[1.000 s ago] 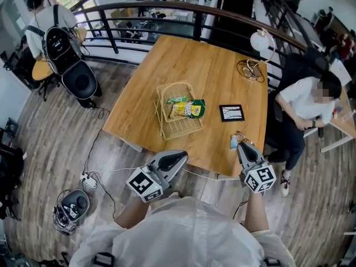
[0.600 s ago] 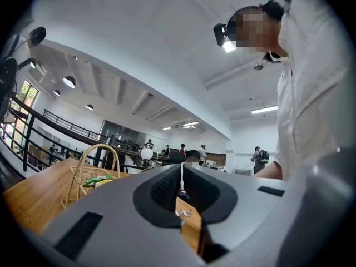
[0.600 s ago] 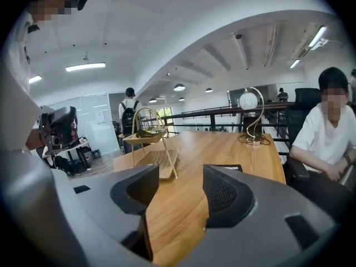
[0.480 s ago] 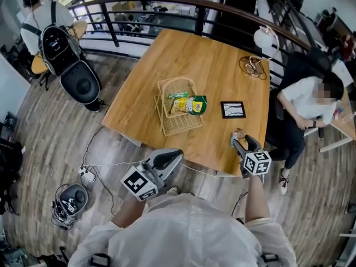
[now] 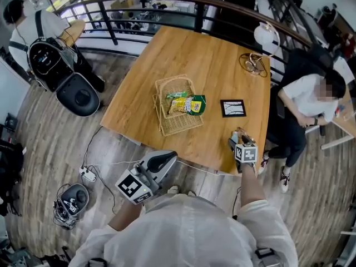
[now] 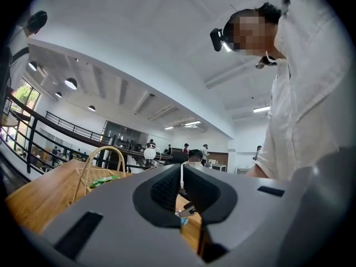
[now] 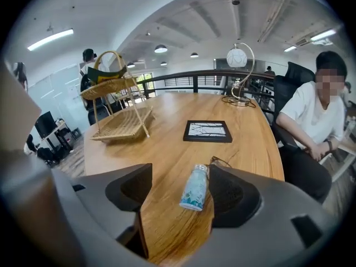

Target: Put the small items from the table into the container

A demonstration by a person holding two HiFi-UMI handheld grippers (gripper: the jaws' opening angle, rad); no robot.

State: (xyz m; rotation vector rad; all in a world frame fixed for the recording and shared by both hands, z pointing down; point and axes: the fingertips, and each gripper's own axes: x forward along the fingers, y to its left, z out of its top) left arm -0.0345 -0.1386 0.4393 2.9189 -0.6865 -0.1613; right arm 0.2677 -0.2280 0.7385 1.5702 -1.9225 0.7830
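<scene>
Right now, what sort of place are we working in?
Probably an open-plan office on a mezzanine: a wooden table beside a curved railing, a person seated nearby, and more tables beyond the railing.

Nothing legible anywhere. The small bottle lying on the table wears a pale label with a blue-green pattern, but no word on it can be made out. The green and yellow snack packet in the basket carries print too small to read. One marker cube and the other cube show black-and-white square patterns only, with no letters or numbers. The black-framed picture holds a drawing, no caption readable.
</scene>
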